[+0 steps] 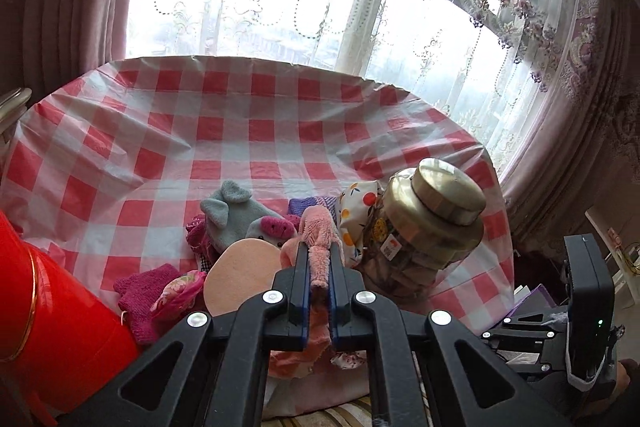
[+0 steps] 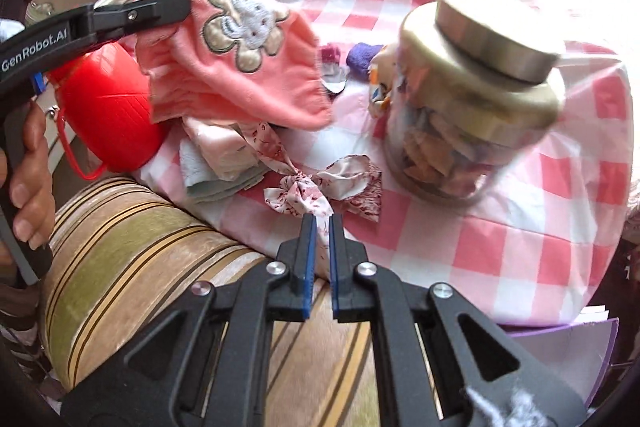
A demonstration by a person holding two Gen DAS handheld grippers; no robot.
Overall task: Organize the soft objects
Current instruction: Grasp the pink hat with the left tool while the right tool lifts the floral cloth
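Glass jar (image 2: 476, 99) beside floral bow (image 2: 324, 191), red container (image 2: 108, 123) left of pile

Gold-lidded glass jar (image 1: 428, 227) upright on red-checked tablecloth (image 1: 248, 131); red plastic container (image 2: 110, 123) at table edge; striped cushion (image 2: 132, 247) below; lace curtain (image 1: 400, 7) behind.

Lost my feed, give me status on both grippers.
Left gripper shut on pink cloth, lifted. Right gripper shut on floral ribbon. Glass jar close beside.
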